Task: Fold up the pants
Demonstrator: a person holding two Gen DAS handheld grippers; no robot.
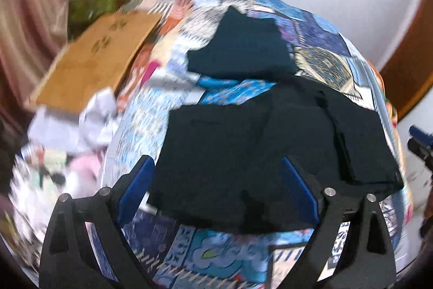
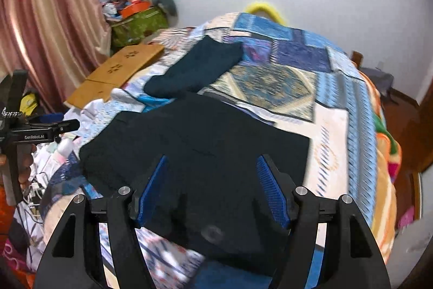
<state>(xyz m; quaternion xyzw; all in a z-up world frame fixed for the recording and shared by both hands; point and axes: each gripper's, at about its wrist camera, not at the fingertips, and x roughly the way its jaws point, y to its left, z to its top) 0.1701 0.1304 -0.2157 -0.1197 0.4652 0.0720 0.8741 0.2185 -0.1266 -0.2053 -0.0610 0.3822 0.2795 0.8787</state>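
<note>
Dark pants (image 1: 270, 142) lie folded into a flat block on a blue patchwork quilt (image 1: 194, 245); they also show in the right wrist view (image 2: 205, 148). A second dark folded garment (image 1: 243, 45) lies farther back, also in the right wrist view (image 2: 194, 69). My left gripper (image 1: 217, 167) is open and empty, its blue pads above the near edge of the pants. My right gripper (image 2: 212, 167) is open and empty over the near part of the pants. The left gripper also shows at the left edge of the right wrist view (image 2: 40, 130).
A brown cardboard sheet (image 1: 94, 58) lies on the bed's far left, also in the right wrist view (image 2: 116, 72). A green bag (image 2: 138, 23) heaped with items stands by a pink curtain (image 2: 48, 18). White clothes (image 1: 89, 121) pile at the left. The bed's right edge (image 2: 384, 153) drops off.
</note>
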